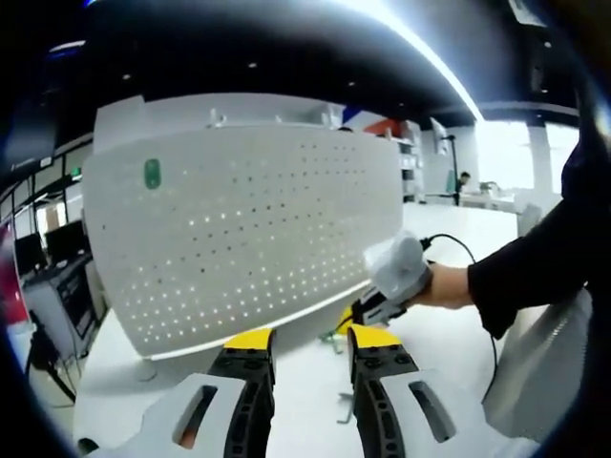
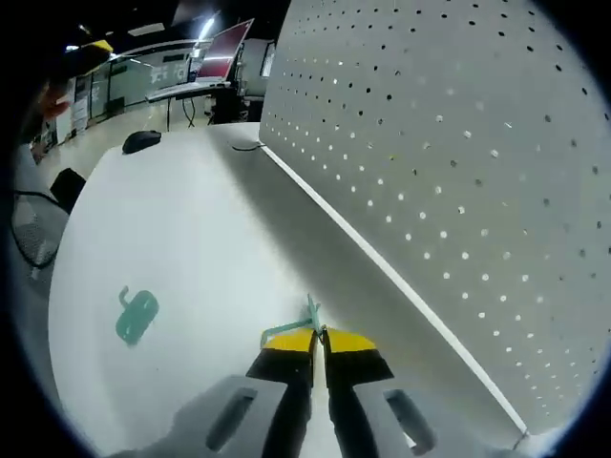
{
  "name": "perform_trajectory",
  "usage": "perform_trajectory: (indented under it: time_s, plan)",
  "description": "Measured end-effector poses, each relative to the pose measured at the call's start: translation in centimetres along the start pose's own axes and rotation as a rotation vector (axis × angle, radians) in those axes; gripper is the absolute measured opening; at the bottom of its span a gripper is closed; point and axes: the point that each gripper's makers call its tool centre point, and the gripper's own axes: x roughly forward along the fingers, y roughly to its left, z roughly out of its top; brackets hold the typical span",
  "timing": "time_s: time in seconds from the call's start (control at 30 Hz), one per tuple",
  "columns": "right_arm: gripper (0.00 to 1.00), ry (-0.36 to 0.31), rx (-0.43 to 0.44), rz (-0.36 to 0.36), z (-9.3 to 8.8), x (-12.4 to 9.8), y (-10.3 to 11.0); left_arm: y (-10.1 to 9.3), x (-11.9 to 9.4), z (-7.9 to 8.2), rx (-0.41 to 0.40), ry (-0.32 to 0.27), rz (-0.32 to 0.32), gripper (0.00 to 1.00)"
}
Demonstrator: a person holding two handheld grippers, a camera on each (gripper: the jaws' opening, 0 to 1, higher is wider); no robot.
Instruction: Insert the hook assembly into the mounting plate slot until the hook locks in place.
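The white pegboard mounting plate [image 1: 239,229] stands upright on the table, with a green hook [image 1: 152,174] fixed near its upper left. My left gripper [image 1: 310,343] is open in front of the plate's lower edge and holds nothing. My right gripper [image 1: 382,307] comes in from the right, low by the plate's bottom corner. In the right gripper view, that gripper [image 2: 320,339] is shut on a thin green hook [image 2: 305,320], its tip pointing towards the foot of the plate [image 2: 458,172]. Another green hook [image 2: 136,315] lies flat on the table to the left.
The white table [image 2: 191,219] stretches away along the plate. A dark mouse [image 2: 141,141] lies at its far end, and a laptop [image 2: 224,48] stands on a desk behind. A person's hand [image 1: 447,286] and black sleeve [image 1: 535,258] hold the right gripper.
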Motion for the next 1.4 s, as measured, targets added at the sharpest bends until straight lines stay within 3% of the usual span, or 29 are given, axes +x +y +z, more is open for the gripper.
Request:
perform_trajectory:
  time_s: [0.4, 0.63, 0.83, 1.1, 1.27, 1.4]
  plan:
    - [0.01, -0.033, 0.002, -0.016, 1.9, -1.7, -0.1, -0.3, -0.1, 0.3, 0.009, -0.01, -0.01, 0.3]
    - [0.01, -0.089, 0.095, -0.002, 4.8, -4.0, 0.2, -0.8, 0.0, 0.3, 0.026, -0.008, -0.027, 0.31]
    - [0.01, -0.105, 0.163, 0.068, 6.5, -5.4, 2.3, -2.2, 0.3, -0.1, 0.136, 0.021, -0.065, 0.31]
    - [0.01, -0.009, 0.372, 0.333, 5.6, -6.2, 7.5, -4.0, 0.4, -2.2, 0.34, 0.124, -0.143, 0.28]
    - [0.0, 0.06, 0.553, 0.519, 4.6, -6.9, 10.1, -5.0, 0.6, -4.1, 0.375, 0.195, -0.2, 0.28]
    - [0.0, 0.091, 0.648, 0.61, 4.1, -7.4, 11.1, -5.9, 0.6, -5.1, 0.416, 0.232, -0.247, 0.27]
